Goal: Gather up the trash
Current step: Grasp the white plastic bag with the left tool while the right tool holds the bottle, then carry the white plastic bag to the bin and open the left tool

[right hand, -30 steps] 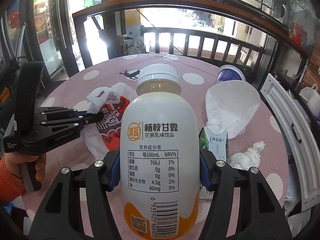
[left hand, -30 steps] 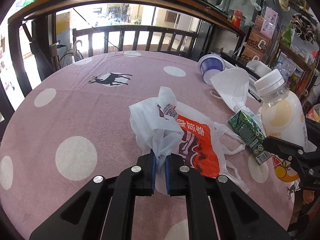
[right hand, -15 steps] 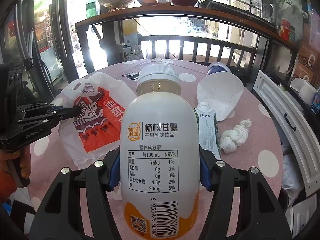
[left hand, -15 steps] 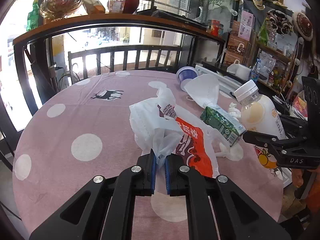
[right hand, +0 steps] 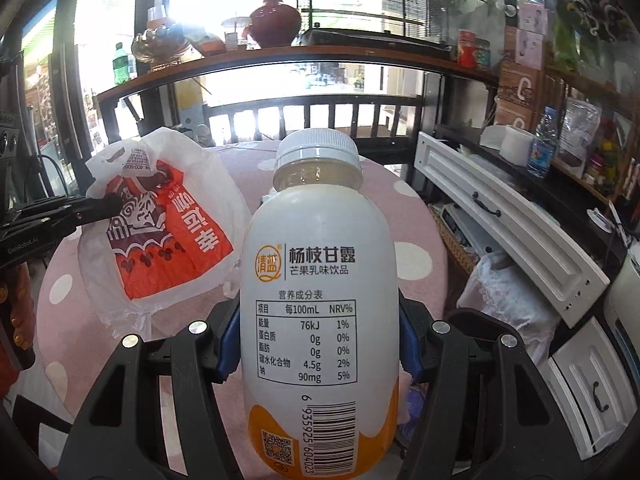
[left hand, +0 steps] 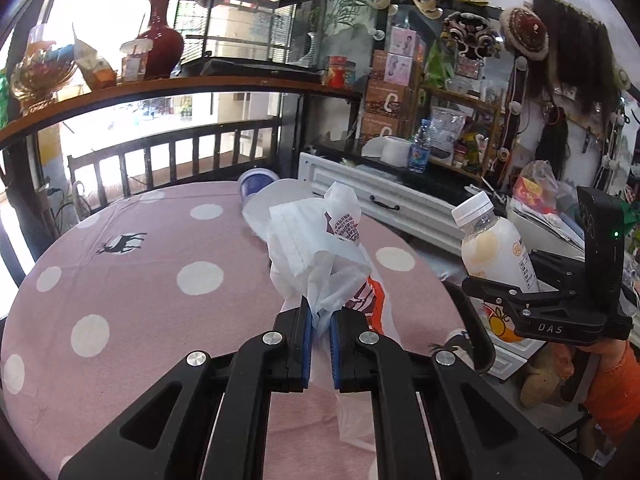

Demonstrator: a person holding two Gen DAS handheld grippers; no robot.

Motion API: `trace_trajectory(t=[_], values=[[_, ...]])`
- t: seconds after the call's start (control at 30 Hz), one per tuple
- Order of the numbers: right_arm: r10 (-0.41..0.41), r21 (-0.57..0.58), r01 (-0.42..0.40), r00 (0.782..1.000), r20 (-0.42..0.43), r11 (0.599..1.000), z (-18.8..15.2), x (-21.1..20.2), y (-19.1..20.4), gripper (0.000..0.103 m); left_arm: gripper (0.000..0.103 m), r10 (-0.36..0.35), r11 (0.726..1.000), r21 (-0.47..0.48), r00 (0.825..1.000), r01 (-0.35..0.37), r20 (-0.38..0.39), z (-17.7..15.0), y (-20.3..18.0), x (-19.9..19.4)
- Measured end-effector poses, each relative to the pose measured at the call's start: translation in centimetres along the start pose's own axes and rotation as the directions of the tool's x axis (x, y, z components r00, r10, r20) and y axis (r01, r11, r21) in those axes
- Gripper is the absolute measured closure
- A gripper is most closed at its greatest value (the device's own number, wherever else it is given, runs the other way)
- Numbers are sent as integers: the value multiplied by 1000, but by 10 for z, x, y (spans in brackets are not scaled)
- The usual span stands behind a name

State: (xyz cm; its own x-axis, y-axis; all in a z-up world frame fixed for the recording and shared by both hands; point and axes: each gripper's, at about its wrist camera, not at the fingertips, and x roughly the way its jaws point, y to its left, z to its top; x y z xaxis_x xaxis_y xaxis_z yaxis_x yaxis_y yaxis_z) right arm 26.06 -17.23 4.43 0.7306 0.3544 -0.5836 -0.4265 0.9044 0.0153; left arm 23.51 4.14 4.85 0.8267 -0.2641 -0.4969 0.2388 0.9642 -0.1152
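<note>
Between our right gripper's (right hand: 320, 344) pads sits the drink bottle (right hand: 320, 280), gripped at its belly, long axis upright, cap up. Our left gripper (left hand: 320, 332), nearly shut, pinches the plastic bag (left hand: 316, 248) to its left. Next, we judge: open the bag's mouth and drop the bottle in.

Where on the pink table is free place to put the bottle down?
The widest bare stretch of the table lies left of the plastic bag, around the deer print and toward the railing. The far edge behind the bag is crowded: a purple cup lies there. The table's right edge, near the bottle, is narrow.
</note>
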Motion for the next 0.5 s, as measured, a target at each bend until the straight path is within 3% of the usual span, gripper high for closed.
trace_trajectory(t=[0.23,0.5], values=[[-114,78,114,994,-6,990,-35,-31,-50,42,95,-120,991,55,993,120,-11,10,-59,27],[-191,184,194,981,-31,964,-72,-53,-97,42,95,-244,962,116,969,247,-35,28,-129,54]])
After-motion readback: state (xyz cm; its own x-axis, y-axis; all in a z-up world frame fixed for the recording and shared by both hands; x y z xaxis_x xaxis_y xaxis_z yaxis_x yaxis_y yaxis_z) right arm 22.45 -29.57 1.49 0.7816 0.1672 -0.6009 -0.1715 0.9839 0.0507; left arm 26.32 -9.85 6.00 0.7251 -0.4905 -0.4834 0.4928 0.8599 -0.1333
